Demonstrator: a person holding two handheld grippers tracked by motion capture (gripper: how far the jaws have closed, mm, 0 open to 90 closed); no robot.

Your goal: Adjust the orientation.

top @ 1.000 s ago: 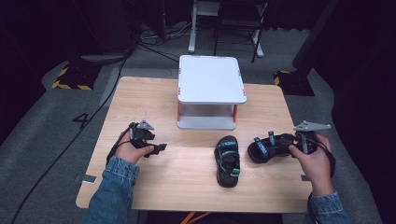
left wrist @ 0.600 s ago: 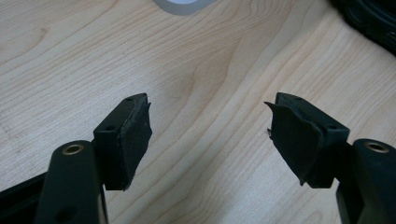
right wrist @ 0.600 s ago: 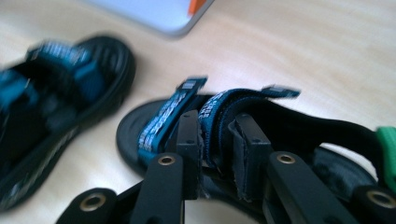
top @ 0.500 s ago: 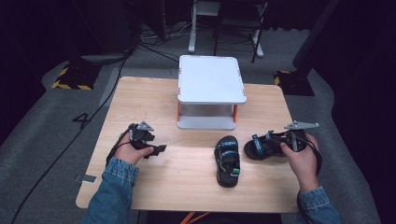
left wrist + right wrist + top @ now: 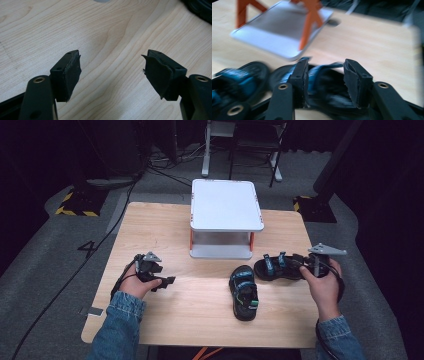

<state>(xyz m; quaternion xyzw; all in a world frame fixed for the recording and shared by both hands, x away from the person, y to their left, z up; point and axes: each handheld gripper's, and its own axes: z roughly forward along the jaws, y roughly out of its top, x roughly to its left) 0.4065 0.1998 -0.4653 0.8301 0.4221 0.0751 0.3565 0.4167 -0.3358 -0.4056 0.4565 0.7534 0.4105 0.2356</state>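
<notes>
Right gripper [image 5: 302, 265], jaws just reopening astride the sandal [image 5: 275, 267] heel, repositions it; left gripper [image 5: 162, 281] idles open on the counter [image 5: 165, 220]

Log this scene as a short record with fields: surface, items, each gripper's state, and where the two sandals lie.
surface: wooden table
stand: white two-tier shelf with orange legs, at the table's middle rear
near sandal: black and blue, lying alone in front of the shelf
far sandal: at the right gripper, its heel strap between the jaws
left gripper: open, nothing between the jaws, over bare wood
right gripper: jaws just opening; grip on the strap unclear
</notes>
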